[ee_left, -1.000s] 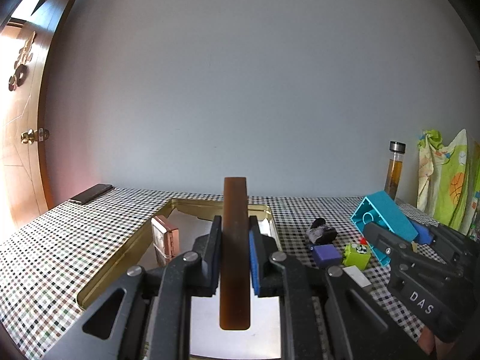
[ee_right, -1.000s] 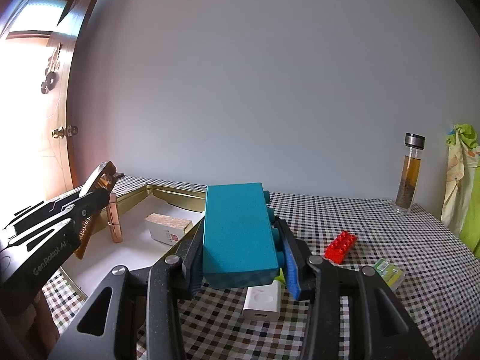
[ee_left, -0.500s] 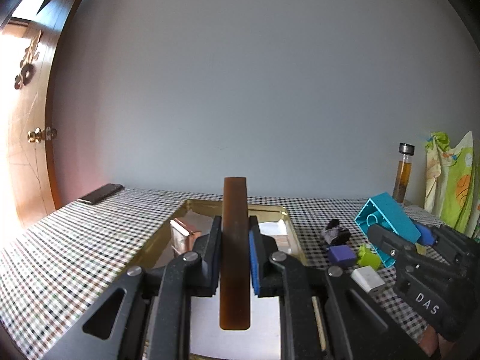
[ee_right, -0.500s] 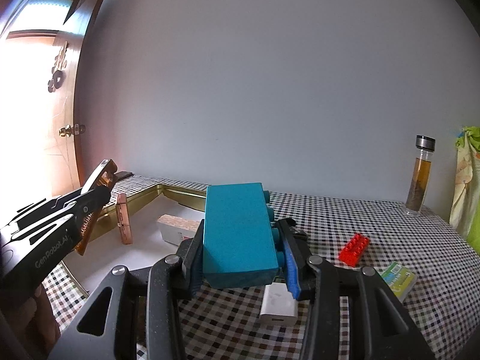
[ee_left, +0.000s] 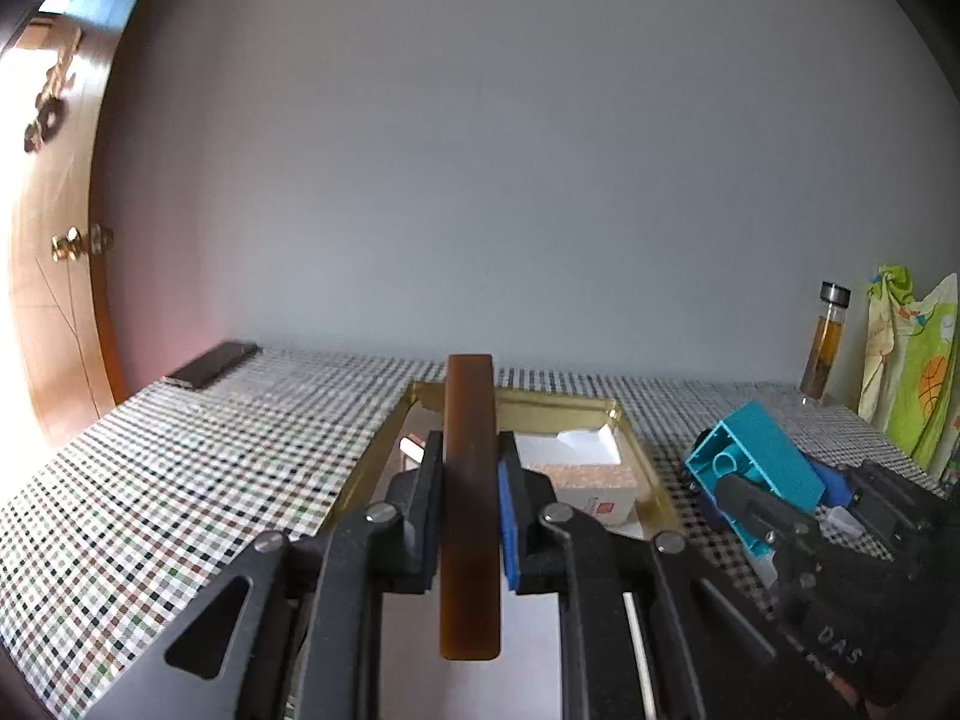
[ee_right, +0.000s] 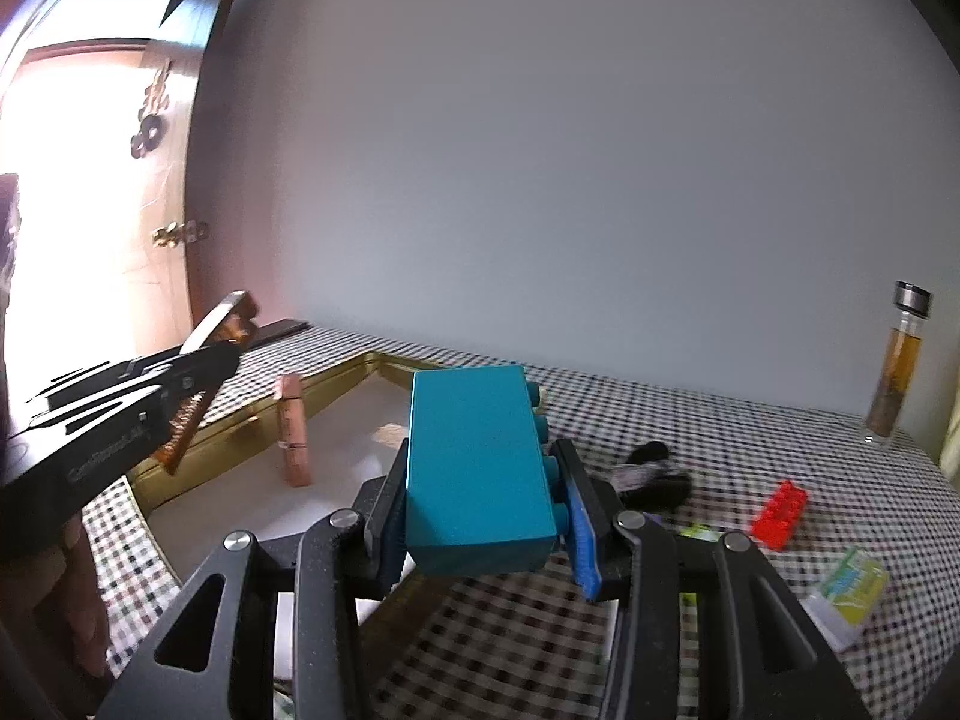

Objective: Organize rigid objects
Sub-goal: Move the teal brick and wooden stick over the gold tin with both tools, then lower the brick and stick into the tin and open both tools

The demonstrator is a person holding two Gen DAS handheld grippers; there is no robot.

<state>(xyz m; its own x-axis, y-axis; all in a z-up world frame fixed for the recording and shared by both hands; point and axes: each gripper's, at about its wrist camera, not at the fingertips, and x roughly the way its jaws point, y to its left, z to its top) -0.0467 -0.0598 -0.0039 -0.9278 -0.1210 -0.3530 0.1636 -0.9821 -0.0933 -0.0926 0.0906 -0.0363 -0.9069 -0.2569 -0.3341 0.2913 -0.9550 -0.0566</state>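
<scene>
Left tongs (ee_left: 470, 516) clenched on a flat brown bar (ee_left: 470, 504), held edge-on and upright between the pads, lower end hanging over the white floor of the gold tray (ee_left: 651, 483). Right tongs (ee_right: 489, 516) clenched on the teal block (ee_right: 477, 465), studs facing the blue pad side; the block sits above the table (ee_right: 690, 414) at the tray's near right corner, not touching either. In the left view the same teal block (ee_left: 759, 465) shows hollow side up, just right of the tray rim. Inside the tray: a cork-topped white box (ee_left: 591, 483) toward the right wall, and a copper-coloured slab (ee_right: 292, 429) standing on edge near the left wall. On the checked cloth right of the tray: a dark blurred object (ee_right: 651, 471), a red studded brick (ee_right: 779, 513), a white-and-green packet (ee_right: 846, 591) near the edge. Glass bottle (ee_right: 897, 360) with amber contents and a metal cap stands upright at the far right, well apart from the rest. Flat dark slab (ee_left: 213, 365) lies at the far left corner of the table by the door. Motion blur in both views.
</scene>
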